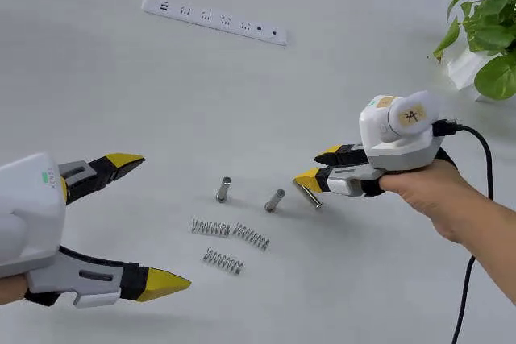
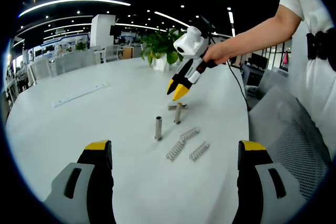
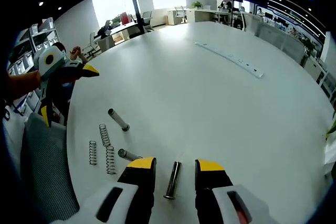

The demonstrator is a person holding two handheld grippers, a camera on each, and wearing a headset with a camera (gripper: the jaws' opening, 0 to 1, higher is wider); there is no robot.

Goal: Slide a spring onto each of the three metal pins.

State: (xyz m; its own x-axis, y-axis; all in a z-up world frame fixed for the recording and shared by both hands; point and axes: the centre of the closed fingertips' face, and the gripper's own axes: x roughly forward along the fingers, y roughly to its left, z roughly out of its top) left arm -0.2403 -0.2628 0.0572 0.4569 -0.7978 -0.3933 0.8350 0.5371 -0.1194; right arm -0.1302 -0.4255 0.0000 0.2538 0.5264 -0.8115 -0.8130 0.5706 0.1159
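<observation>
My right gripper [image 1: 317,168] was down at the white tabletop [image 1: 242,102], its yellow-tipped jaws slightly apart on either side of the short steel pin lying flat [image 3: 172,180], not yet closed on it. I judged this was to lift it and stand it beside the first standing steel pin [image 1: 223,190] and the second standing pin [image 1: 275,200]. My left gripper [image 1: 160,221] hovered with its jaws spread wide near the three coiled wire springs [image 1: 222,262], which lay loose beside the pins, none threaded.
</observation>
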